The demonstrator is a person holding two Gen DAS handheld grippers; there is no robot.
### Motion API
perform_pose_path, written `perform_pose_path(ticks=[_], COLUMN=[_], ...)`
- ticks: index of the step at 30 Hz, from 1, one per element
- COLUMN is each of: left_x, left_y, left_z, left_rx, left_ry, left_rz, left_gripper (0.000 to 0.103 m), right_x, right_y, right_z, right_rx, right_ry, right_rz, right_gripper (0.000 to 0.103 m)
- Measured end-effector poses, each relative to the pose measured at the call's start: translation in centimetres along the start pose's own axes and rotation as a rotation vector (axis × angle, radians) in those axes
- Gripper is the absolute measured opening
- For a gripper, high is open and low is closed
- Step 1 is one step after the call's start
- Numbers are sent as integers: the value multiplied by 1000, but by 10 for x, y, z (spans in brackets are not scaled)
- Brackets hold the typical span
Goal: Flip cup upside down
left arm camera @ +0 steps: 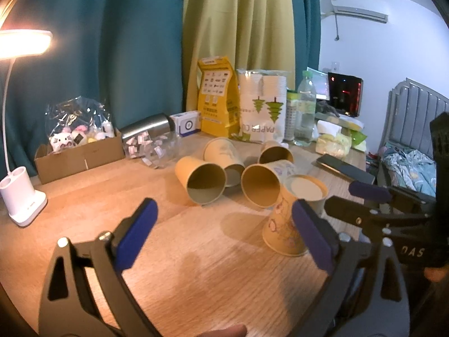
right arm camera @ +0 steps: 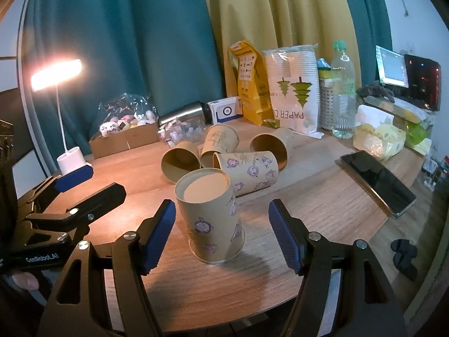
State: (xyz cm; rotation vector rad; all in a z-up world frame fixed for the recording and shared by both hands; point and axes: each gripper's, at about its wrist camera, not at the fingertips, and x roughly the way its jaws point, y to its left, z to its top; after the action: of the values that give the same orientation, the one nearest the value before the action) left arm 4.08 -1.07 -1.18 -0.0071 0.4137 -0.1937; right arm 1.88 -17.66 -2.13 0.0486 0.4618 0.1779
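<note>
Bare tabletop (right arm camera: 322,205) lies near its front edge around the upside-down cup (right arm camera: 212,219), which stands untouched between the right gripper's (right arm camera: 221,236) spread fingers, while the left gripper (left arm camera: 224,233) hovers open beside it.

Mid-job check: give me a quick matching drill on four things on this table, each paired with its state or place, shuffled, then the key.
Things:
1. upside-down cup
2. purple-print cup
3. phone
4. desk lamp

States:
A. lying flat and dark on the table's right side
B. switched on, far left
C. standing on its rim, base up, between the right gripper's open fingers
D. lying on its side behind the standing one

Pairs: 1-C, 2-D, 3-A, 4-B
</note>
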Motion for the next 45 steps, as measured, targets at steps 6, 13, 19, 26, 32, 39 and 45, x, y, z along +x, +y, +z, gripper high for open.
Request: perform_pose_path(ticks=[6, 13, 19, 26, 32, 39, 45], left_x=[0, 1, 1, 0, 1, 1, 1], left_y=[0, 1, 1, 1, 1, 0, 0], left_z=[0, 0, 0, 0, 0, 1, 1], left_rx=[-4, -4, -3, -4, -4, -4, -5], left_ry=[9, 9, 9, 9, 10, 10, 11], left_rz=[7, 6, 6, 7, 6, 7, 8], left_gripper=[98, 98, 98, 98, 98, 98, 98], right_x=[0, 0, 0, 0, 1, 2, 2], right_y=[0, 0, 0, -1, -1, -3, -2], right_z=[0, 0, 0, 0, 0, -1, -1], right_rx=[3, 4, 4, 6, 6, 8, 9], right_ry=[1, -1, 0, 1, 3, 5, 5], right_rz=[-1, 0, 0, 1, 2, 3, 3], right_gripper=[72, 72, 72, 72, 72, 72, 72])
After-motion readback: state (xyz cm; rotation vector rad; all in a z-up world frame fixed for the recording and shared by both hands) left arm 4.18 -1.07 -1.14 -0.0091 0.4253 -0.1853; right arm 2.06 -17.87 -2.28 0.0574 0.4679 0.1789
